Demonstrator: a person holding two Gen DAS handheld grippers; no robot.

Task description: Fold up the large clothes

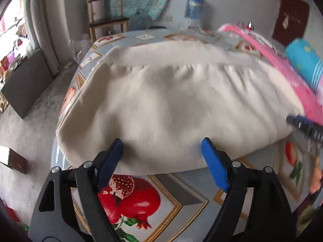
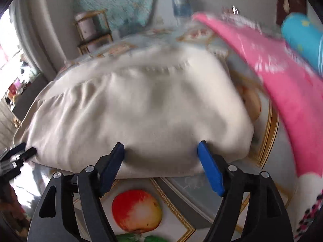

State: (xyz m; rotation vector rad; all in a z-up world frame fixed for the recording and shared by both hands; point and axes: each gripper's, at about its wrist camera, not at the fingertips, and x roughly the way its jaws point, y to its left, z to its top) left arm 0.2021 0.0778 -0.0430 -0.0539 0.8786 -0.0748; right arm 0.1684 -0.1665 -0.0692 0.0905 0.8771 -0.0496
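A cream-white garment (image 1: 165, 104) lies folded in a thick pad on the fruit-print tablecloth (image 1: 181, 201); it also shows in the right wrist view (image 2: 141, 109). My left gripper (image 1: 162, 143) is open and empty, its blue fingertips at the garment's near edge, left part. My right gripper (image 2: 161, 146) is open and empty at the near edge, right part. The right gripper's tip shows at the right edge of the left wrist view (image 1: 302, 125). The left gripper's tip shows at the left edge of the right wrist view (image 2: 18, 155).
A pink towel (image 2: 282, 76) and a blue roll (image 2: 300, 38) lie on the table's right side. A wooden chair (image 1: 107, 18) and a water bottle (image 1: 193, 10) stand beyond the far edge. The table's left edge drops to a concrete floor (image 1: 26, 125).
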